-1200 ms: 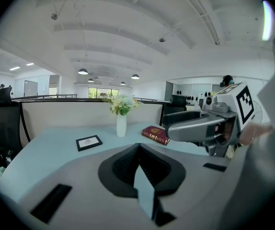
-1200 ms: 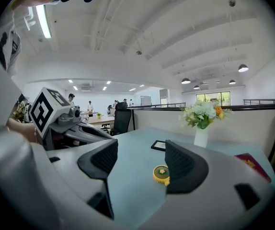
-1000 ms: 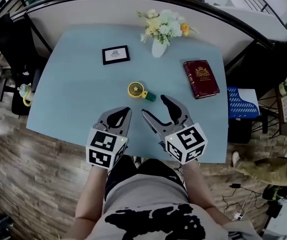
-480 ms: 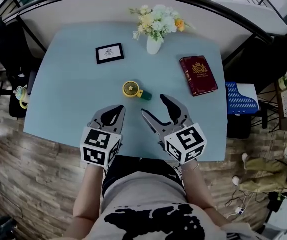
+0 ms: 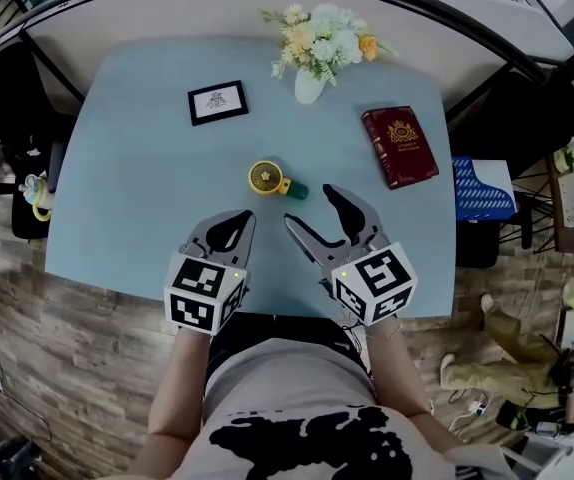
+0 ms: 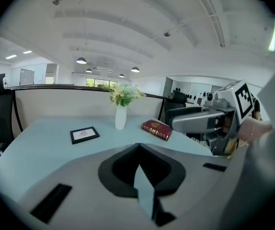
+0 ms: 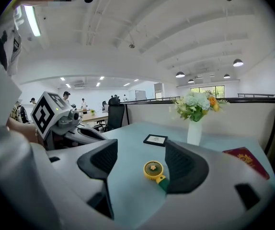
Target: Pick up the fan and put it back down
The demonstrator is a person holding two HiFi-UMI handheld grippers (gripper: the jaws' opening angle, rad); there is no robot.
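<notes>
Table: smooth matt pale-blue top. Fan: yellow plastic with a slight sheen, green plastic handle. Left hand-held gripper and right hand-held gripper: matt grey plastic, black ribbed inner faces. Book: dark red leather-look cover, gold stamping. Vase: glossy white. Floor: wood-grain planks.

No legible words or numbers anywhere. Print on the frame and gold stamping on the book too small to read. Only square markers on left gripper and right gripper.
</notes>
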